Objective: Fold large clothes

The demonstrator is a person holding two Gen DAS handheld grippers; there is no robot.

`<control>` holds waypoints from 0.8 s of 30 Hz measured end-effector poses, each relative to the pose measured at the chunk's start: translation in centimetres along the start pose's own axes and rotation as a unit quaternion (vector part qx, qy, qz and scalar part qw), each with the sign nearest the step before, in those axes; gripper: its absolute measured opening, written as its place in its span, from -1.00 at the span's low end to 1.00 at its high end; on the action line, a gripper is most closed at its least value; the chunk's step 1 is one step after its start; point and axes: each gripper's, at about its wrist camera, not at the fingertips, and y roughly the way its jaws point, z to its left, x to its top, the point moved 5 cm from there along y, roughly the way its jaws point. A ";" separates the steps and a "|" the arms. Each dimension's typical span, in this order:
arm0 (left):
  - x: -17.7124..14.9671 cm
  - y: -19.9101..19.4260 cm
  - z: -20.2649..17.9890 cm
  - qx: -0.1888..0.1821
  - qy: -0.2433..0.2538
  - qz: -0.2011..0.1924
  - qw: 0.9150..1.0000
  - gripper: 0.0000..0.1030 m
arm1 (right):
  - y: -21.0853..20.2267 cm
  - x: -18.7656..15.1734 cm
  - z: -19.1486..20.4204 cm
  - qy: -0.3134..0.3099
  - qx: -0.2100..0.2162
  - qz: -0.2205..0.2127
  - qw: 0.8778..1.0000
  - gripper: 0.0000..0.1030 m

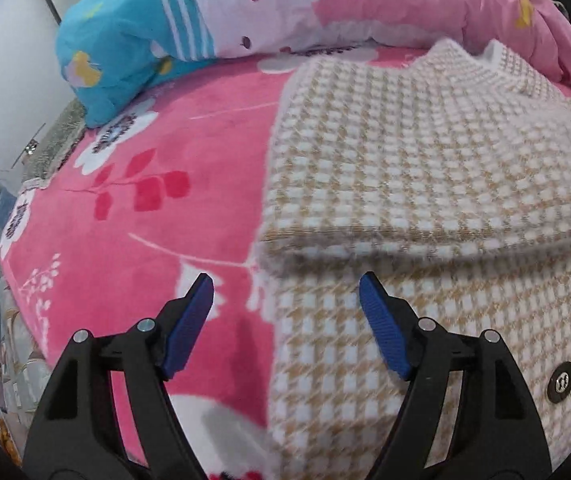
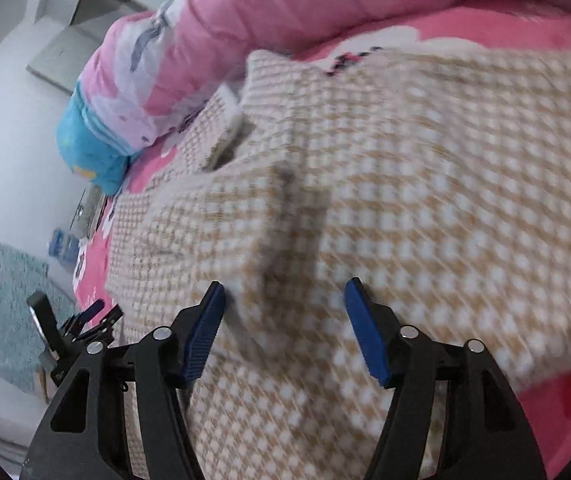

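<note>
Bed (image 1: 133, 216): pink floral cover, quilt (image 1: 365, 4) heaped at the far end.
Coat (image 1: 425, 168): checked, flat on the bed, one flap folded over, its folded edge running crosswise just ahead of both grippers.
Left gripper (image 1: 287, 300): wide open, empty, over the coat's left edge.
Right gripper (image 2: 285, 304): open, empty, over the coat's middle.

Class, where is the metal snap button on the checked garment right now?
In the left wrist view, the snap button sits low on the right of the checked garment, just right of the open left tongs.
</note>
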 end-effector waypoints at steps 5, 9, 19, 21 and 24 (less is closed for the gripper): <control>-0.5 0.8 0.1 -0.009 -0.005 -0.006 1.000 0.40 | 1.4 1.0 1.2 -0.018 -0.005 0.017 1.000 -0.25; -0.9 1.3 0.8 -0.034 -0.032 -0.006 0.999 0.40 | 1.1 1.2 3.5 -0.053 -0.032 0.008 0.998 -0.82; -2.1 1.5 2.0 -0.070 -0.067 -0.005 0.995 0.42 | -8.1 4.3 7.8 -0.098 -0.061 -0.119 0.986 -0.85; -2.2 1.6 2.2 -0.077 -0.074 -0.005 0.994 0.43 | -6.3 4.0 5.3 -0.073 -0.062 -0.090 0.991 -0.85; -2.2 1.8 2.3 -0.084 -0.080 -0.003 0.993 0.43 | -3.9 3.1 0.9 -0.040 -0.091 -0.057 0.993 -0.85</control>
